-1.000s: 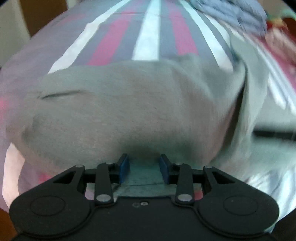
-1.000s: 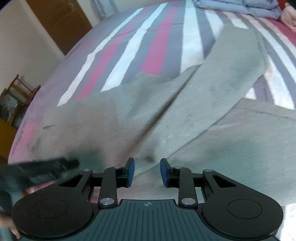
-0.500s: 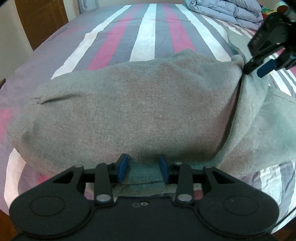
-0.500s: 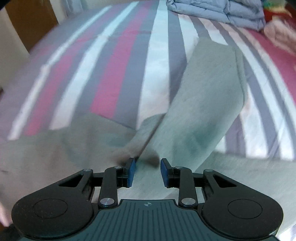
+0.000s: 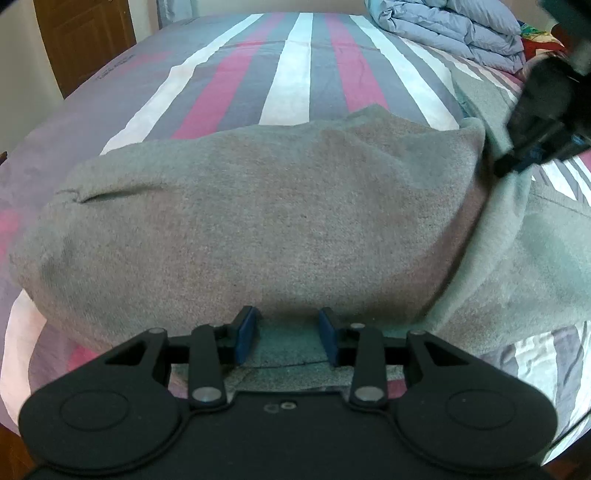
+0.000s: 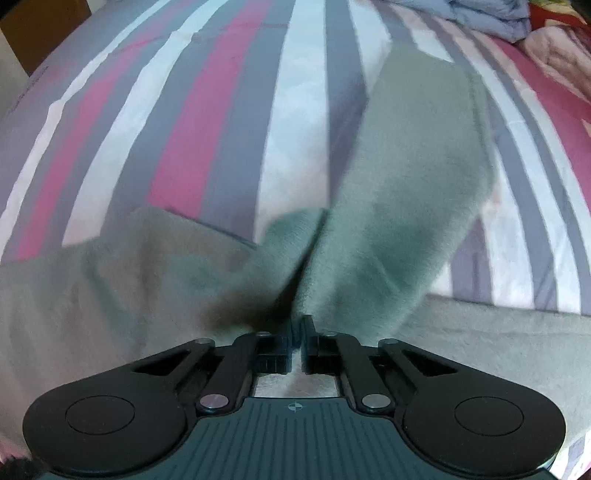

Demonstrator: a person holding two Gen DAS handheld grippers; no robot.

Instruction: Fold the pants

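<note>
Grey sweatpants [image 5: 258, 221] lie across the striped bed, the near part bulging up in front of my left gripper [image 5: 287, 334]. Its blue pads stand apart, with the pants' near edge lying between them and neither pad pressing on it. In the left wrist view my right gripper [image 5: 517, 162] reaches down at the far right of the pants. The right wrist view shows that gripper [image 6: 303, 326] shut, pinching the cloth where one leg [image 6: 399, 221] runs away over the sheet and meets the rest of the pants.
The striped pink, grey and white bedsheet [image 5: 288, 74] spreads beyond the pants. A folded blue duvet [image 5: 443, 33] sits at the far right, with pink cloth [image 6: 554, 48] beside it. A brown door [image 5: 85, 37] stands beyond the bed's left edge.
My right gripper swung over to the junction of the pant leg and came down; its jaws, apart before, have shut on the cloth. The left gripper has stayed put.
</note>
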